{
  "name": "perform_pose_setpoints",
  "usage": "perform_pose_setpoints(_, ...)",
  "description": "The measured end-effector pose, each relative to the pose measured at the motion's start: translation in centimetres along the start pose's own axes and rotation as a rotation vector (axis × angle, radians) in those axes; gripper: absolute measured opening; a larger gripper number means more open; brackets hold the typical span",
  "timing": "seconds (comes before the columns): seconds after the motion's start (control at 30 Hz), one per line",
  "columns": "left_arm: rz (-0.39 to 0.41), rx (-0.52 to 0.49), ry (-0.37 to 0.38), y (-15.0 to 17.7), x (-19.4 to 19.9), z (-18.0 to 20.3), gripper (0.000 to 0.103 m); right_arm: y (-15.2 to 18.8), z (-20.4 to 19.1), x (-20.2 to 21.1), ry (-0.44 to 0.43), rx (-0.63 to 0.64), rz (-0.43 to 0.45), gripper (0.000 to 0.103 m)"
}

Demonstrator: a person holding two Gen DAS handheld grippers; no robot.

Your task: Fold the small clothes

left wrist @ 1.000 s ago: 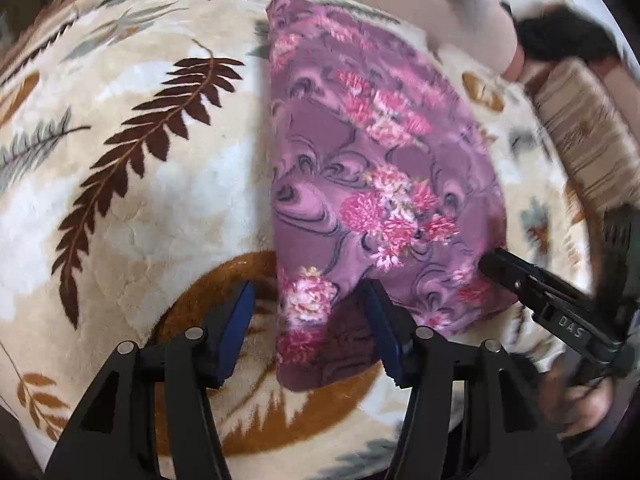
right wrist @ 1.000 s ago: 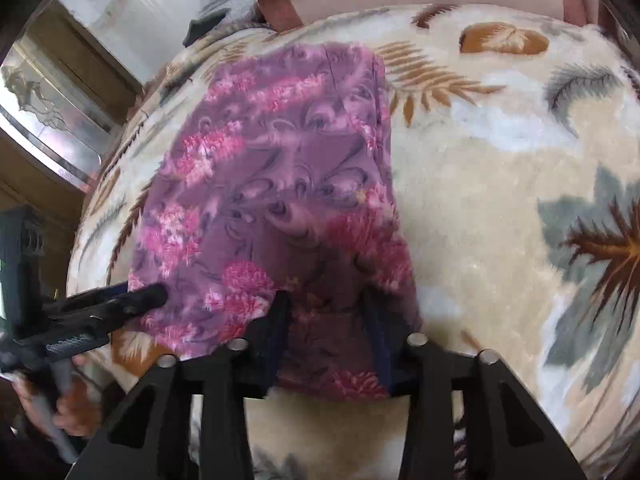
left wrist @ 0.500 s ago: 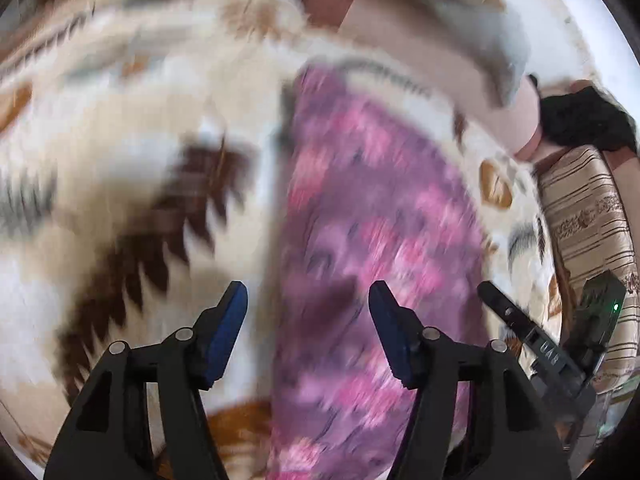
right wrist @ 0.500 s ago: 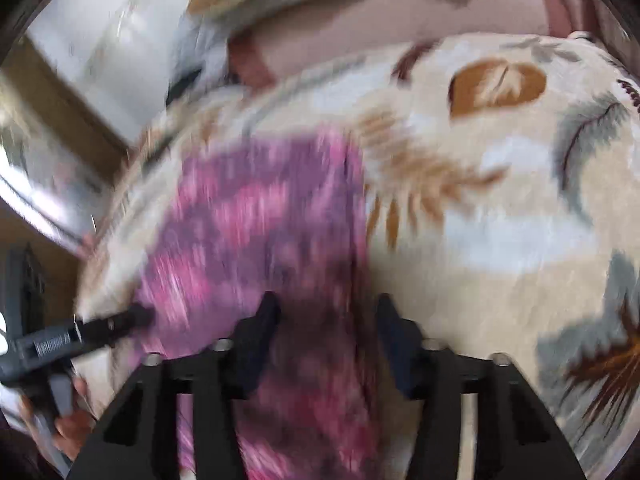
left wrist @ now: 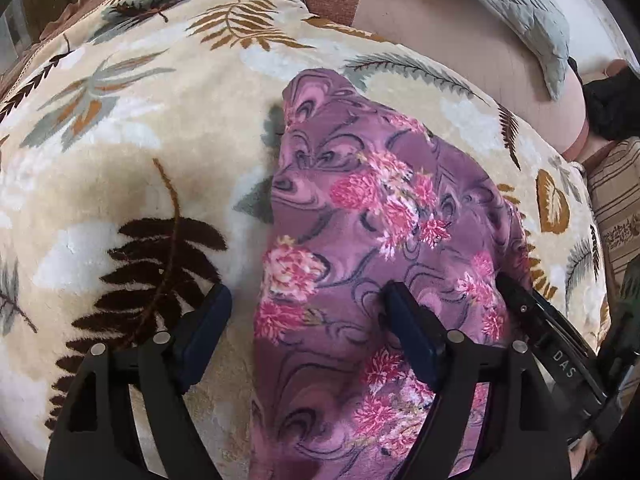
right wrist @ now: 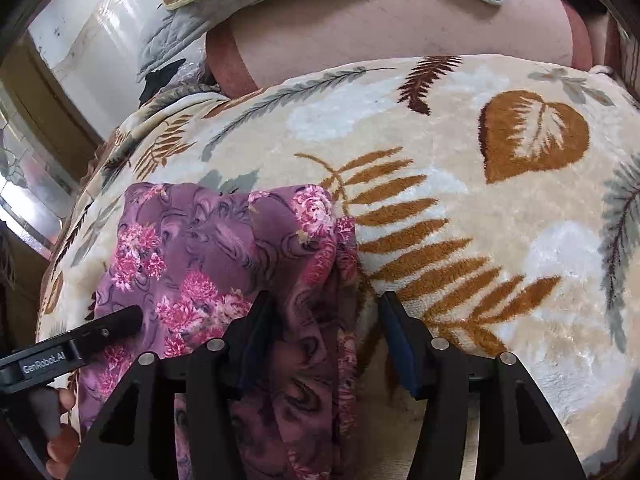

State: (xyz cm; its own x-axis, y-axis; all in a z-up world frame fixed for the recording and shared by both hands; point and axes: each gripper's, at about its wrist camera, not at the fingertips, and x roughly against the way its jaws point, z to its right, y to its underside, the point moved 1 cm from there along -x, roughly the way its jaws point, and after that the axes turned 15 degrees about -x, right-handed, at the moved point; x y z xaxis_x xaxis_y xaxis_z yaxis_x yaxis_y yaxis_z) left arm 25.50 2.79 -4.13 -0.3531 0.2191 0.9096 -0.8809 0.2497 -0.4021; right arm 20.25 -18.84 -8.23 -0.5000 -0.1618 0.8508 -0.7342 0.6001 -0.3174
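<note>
A purple garment with pink flowers (left wrist: 360, 216) lies lengthwise on a cream blanket with a leaf print (left wrist: 140, 168). My left gripper (left wrist: 306, 322) is open and straddles the garment's left edge, with its right finger over the cloth. In the right wrist view the garment (right wrist: 208, 256) lies at lower left. My right gripper (right wrist: 324, 328) is open and straddles the garment's right edge, where the layers are stacked. Each gripper shows in the other's view: the right one (left wrist: 536, 320) at the left view's right side, the left one (right wrist: 100, 332) at the right view's left side.
A large pink bolster (right wrist: 400, 36) with a grey quilted cloth (left wrist: 516, 4) on it lies behind the blanket. A striped cushion (left wrist: 616, 208) sits at the right. A dark object (left wrist: 612, 100) lies near the bolster's end. A wooden frame (right wrist: 44, 112) stands at the left.
Both grippers moved forward along the garment from its near end towards its far end. They stayed open. The garment lies flat as before.
</note>
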Motion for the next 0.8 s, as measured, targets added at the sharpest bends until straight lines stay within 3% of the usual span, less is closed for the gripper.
perform_pose_setpoints(0.17, -0.010, 0.000, 0.007, -0.1, -0.1, -0.2, 0.082, -0.3, 0.0, 1.9, 0.025, 0.003, -0.020, 0.057)
perform_pose_setpoints(0.3, -0.032, 0.015, 0.018, 0.3, 0.6, -0.4, 0.082, 2.9, 0.1, 4.9, -0.044, 0.040, -0.019, 0.057)
perform_pose_setpoints(0.4, -0.035, 0.028, 0.055, 1.3, 1.7, -0.7, 0.081, 5.7, 0.5, 5.2, 0.020, 0.127, -0.057, 0.065)
perform_pose_setpoints(0.47, -0.017, 0.037, 0.070, 1.9, 2.8, -1.3, 0.081, 6.2, 1.2, 5.6, 0.016, 0.124, -0.048, 0.066)
perform_pose_setpoints(0.57, 0.018, 0.069, 0.074, 2.3, 4.3, -2.8, 0.081, 3.3, 1.7, 6.5, -0.009, 0.014, -0.003, 0.065)
perform_pose_setpoints(0.67, -0.005, 0.115, 0.101, 2.4, 4.2, -3.8, 0.080, -0.2, 1.7, 5.5, -0.078, -0.101, 0.014, 0.064)
perform_pose_setpoints(0.77, -0.015, 0.142, 0.124, 2.3, 3.9, -3.9, 0.080, -2.6, 0.8, 2.5, -0.081, -0.167, -0.007, 0.054)
perform_pose_setpoints(0.8, -0.014, 0.140, 0.122, 2.1, 3.8, -3.8, 0.080, -3.1, 0.4, 1.4, -0.066, -0.165, -0.022, 0.044)
